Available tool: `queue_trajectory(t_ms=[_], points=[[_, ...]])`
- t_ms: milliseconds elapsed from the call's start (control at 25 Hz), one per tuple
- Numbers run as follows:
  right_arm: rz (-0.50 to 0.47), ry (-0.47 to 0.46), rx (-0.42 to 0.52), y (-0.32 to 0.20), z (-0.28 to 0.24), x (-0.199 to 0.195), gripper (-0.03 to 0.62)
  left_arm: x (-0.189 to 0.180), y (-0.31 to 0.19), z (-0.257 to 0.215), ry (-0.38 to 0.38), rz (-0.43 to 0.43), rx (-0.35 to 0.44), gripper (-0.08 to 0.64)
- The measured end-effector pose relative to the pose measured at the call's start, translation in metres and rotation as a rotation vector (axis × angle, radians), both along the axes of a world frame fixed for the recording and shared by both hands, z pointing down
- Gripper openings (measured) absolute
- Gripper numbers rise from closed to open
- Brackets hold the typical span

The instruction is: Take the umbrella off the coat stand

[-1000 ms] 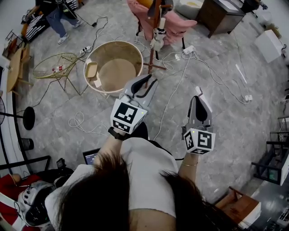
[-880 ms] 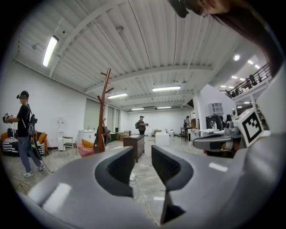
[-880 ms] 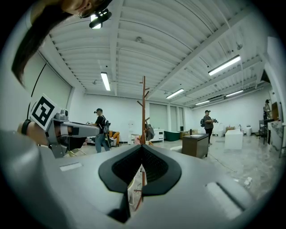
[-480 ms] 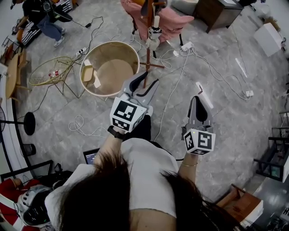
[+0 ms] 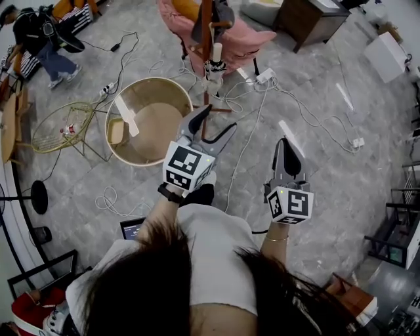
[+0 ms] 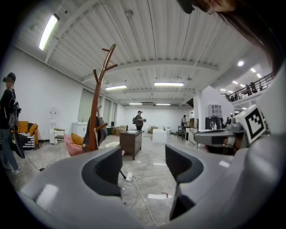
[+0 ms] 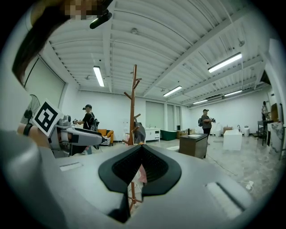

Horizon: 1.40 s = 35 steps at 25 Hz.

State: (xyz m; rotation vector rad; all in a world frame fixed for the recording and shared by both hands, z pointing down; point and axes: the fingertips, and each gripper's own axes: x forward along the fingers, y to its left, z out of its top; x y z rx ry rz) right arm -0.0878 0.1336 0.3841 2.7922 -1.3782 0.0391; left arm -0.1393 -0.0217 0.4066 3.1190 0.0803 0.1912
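The brown wooden coat stand [image 5: 206, 39] rises from the floor ahead of me, with branching pegs in the left gripper view [image 6: 96, 103] and the right gripper view [image 7: 132, 103]. A slim folded thing with a pale handle, which looks like the umbrella [image 5: 212, 64], hangs low on the stand. A dark bundle [image 6: 92, 130] also hangs there. My left gripper [image 5: 214, 125] [image 6: 143, 163] is held level short of the stand, its jaws opening with nothing between them. To its right, my right gripper [image 5: 284, 143] [image 7: 142, 147] is shut and empty.
A pink chair [image 5: 230, 39] stands behind the stand. A round wooden tub [image 5: 131, 154] and a wire side table [image 5: 52, 134] lie left. Cables and a power strip [image 5: 266, 75] cross the floor. A dark cabinet [image 5: 308, 20] sits far right; a person [image 5: 46, 39] stands far left.
The left jaws have spread from nearly shut to wide. Both grippers have moved forward toward the coat stand, which now sits closer in the head view.
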Motion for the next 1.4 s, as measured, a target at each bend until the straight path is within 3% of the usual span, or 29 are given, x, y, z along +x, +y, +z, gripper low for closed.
queue_trajectory(t_ms=[360,880,1120,1400], points=[[-0.004,-0.008,-0.017,-0.056,-0.002,0.060,0.003,0.063,-0.053,-0.003,-0.007,0.011,-0.007,0.337],[0.000,-0.014,-0.024,-0.089,0.005,0.091,0.003,0.089,-0.092,0.009,-0.028,-0.016,-0.012,0.337],[-0.057,-0.013,-0.030,-0.107,0.015,0.116,0.003,0.105,-0.107,0.020,-0.034,-0.076,-0.019,0.337],[-0.211,0.002,-0.032,-0.147,0.009,0.191,0.003,0.160,-0.133,0.018,-0.025,-0.220,-0.017,0.337]])
